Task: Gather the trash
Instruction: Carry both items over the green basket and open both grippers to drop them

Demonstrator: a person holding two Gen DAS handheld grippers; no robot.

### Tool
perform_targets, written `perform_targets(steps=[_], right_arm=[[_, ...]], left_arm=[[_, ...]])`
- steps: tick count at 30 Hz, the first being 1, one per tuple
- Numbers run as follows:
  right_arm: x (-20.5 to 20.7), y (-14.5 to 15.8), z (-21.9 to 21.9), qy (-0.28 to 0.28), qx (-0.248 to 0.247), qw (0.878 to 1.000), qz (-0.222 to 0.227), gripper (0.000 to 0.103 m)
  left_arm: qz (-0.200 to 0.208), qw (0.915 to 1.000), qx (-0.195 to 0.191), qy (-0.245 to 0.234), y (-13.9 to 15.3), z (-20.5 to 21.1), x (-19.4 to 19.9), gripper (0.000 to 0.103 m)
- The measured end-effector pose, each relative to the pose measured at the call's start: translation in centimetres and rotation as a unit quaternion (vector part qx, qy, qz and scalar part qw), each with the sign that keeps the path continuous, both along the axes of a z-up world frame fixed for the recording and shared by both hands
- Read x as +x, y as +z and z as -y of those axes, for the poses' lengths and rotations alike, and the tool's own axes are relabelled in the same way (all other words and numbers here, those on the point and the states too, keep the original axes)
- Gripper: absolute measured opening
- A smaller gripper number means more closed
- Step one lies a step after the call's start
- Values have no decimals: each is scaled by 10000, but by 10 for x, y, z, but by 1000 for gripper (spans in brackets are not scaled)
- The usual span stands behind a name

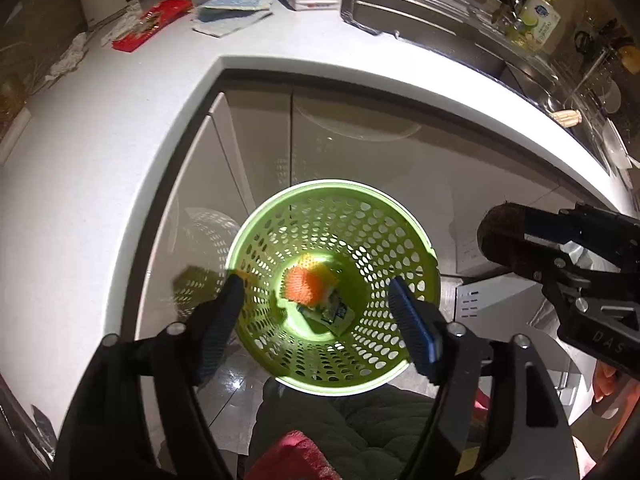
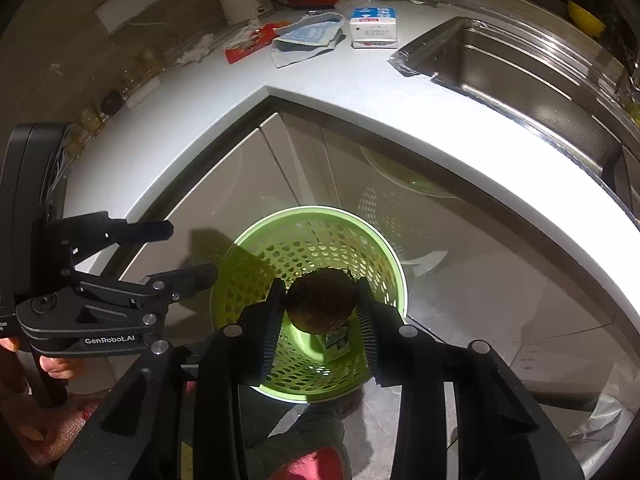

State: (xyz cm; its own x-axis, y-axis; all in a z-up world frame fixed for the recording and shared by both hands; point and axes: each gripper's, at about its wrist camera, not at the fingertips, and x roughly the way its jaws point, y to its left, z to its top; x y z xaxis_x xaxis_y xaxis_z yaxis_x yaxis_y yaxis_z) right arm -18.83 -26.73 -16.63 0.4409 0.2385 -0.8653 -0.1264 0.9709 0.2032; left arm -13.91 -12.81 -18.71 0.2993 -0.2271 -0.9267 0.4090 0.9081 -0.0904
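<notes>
Green perforated basket (image 1: 400,216); orange-yellow mesh (image 1: 310,282) inside; brown ball (image 2: 320,304) (fuzzy); white counter (image 1: 120,128).

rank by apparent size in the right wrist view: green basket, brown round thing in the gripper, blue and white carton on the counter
1. green basket
2. brown round thing, though it sits nearest the camera, inflating it
3. blue and white carton, far off, so shrunken

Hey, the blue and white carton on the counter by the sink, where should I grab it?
Grip the carton across its two long side faces, coming down from above. It lies flat with its broad face up, apart from the cloth beside it, so both sides look reachable.
</notes>
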Motion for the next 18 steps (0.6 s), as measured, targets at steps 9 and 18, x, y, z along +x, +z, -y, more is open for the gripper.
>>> perform_targets(steps=[9,18], right_arm=[[9,2,-16,85,-19,9999,87,74],[23,14,-6,-245,0,9995,206,81]], left_arm=[[159,9998,32,144,12,-16,9,73],[321,9992,-29,220,22,-28,23,80]])
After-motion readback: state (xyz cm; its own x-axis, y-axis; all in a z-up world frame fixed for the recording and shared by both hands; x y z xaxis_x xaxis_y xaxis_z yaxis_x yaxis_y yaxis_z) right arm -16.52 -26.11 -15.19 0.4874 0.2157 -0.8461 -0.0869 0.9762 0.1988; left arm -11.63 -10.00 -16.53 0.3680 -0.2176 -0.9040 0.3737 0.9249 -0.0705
